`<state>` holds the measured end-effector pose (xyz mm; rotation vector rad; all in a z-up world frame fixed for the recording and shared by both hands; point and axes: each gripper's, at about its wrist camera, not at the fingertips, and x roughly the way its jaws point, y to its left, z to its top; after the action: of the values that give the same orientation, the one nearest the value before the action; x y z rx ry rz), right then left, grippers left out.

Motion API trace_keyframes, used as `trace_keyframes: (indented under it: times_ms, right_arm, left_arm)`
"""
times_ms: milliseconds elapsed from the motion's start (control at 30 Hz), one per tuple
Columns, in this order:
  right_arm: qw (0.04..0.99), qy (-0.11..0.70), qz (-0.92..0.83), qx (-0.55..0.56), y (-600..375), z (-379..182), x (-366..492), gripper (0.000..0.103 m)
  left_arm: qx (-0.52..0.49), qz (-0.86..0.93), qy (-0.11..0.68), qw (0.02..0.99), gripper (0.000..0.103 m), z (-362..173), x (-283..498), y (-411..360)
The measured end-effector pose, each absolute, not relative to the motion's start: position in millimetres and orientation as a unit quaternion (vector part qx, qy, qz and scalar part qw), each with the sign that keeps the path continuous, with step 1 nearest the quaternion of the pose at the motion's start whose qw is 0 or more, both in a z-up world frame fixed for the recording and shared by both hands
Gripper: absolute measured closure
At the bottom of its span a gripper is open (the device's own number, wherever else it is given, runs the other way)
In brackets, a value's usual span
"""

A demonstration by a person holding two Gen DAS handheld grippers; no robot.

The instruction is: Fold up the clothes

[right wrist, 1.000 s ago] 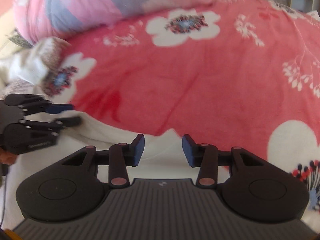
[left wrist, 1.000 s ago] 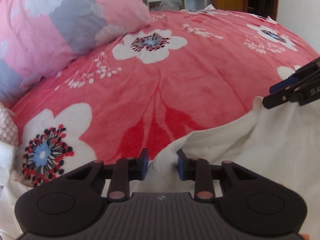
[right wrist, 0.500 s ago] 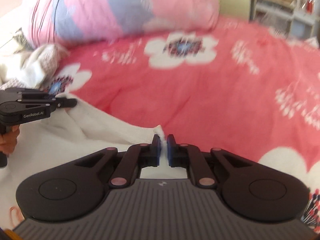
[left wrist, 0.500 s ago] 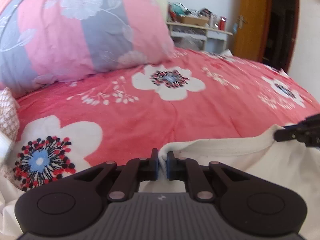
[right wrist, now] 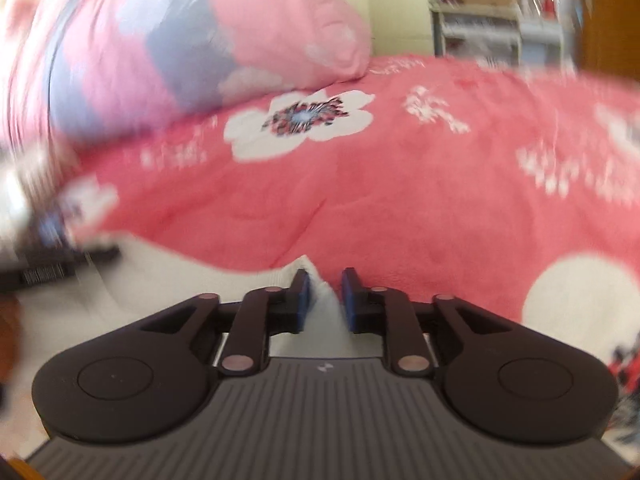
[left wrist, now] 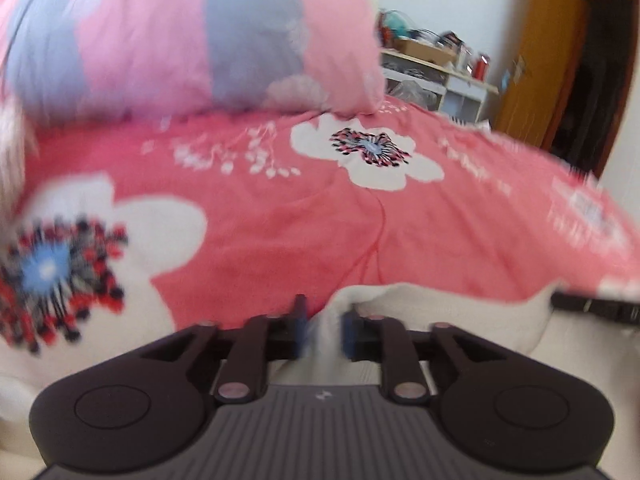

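Nothing legible here — a line of white lettering sits on the side of the black left gripper [right wrist: 60, 268] at the right-wrist view's left edge, but motion blur smears it beyond reading.

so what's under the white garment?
The white garment lies on the red floral bedspread, which shows beyond its far edge. Whatever is directly beneath the cloth is covered. Its edge sits between the right gripper fingers.
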<state>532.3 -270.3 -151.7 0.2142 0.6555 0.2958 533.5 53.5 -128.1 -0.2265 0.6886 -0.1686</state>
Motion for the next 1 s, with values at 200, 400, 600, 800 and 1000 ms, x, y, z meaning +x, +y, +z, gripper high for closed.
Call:
trace_keyframes:
  times_ms: [200, 400, 600, 800, 1000]
  right_arm:
    - [0.901, 0.305, 0.152, 0.267, -319.5, -136.6, 524.2, 0.057]
    - [0.908, 0.282, 0.137, 0.278, -323.8, -99.2, 510.6, 0.057]
    - [0.920, 0.287, 0.161, 0.214, -290.7, -66.0, 495.7, 0.057]
    - [0.897, 0.341, 0.258, 0.111, -202.6, -64.1, 493.5, 0.064]
    - [0.852, 0.404, 0.330, 0.043, -95.0, -105.7, 518.4, 0.065]
  left_arm:
    - [-0.268, -0.095, 0.309, 0.908, 0.056, -100.2, 517.6, 108.6]
    - [-0.265, -0.061, 0.281, 0.921, 0.047, -56.0, 495.9, 136.8]
    - [-0.208, -0.048, 0.320, 0.923, 0.049, -37.0, 463.5, 146.0]
    - [-0.201, -0.076, 0.370, 0.904, 0.050, -56.9, 394.1, 152.9]
    - [-0.200, -0.041, 0.375, 0.904, 0.052, -95.4, 352.7, 149.3]
